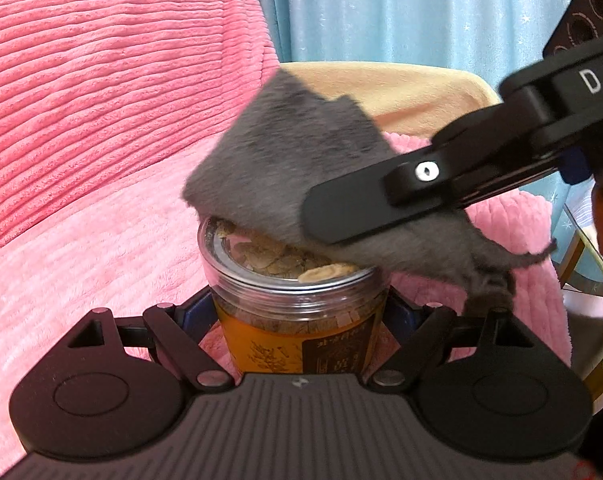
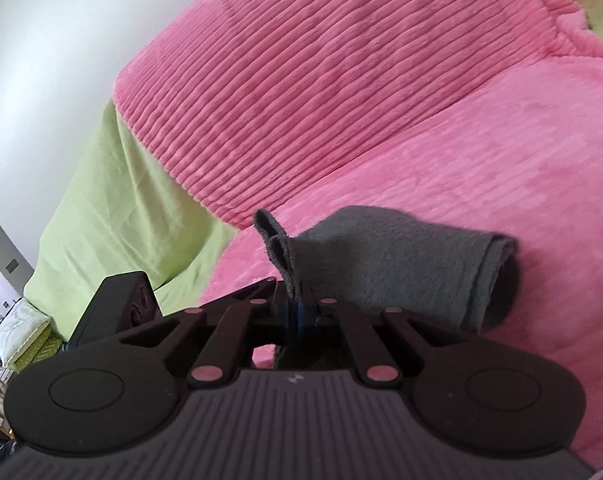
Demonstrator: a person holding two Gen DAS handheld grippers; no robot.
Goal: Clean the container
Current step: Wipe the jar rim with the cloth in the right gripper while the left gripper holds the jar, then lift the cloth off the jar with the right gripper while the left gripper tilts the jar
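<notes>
- Container (image 1: pixel 297 304), a clear jar with an orange label, stands upright, clamped between the left gripper's (image 1: pixel 301 312) fingers; tan dried slices fill it to the rim.
- Grey cloth (image 1: pixel 301 168) lies across the jar's open mouth, pinched by the right gripper (image 2: pixel 295 312).
- Right wrist view alone shows a green sheet (image 2: pixel 133 216) beside the pink blanket (image 2: pixel 421 100); the jar is hidden there.

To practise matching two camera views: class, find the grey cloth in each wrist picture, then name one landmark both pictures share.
Left wrist view: the grey cloth sits at centre, draped over the top of the jar, pinched by the right gripper coming in from the right.
Right wrist view: the cloth lies at lower centre, clamped between the fingers.
Shared landmark: the pink ribbed blanket.
</notes>
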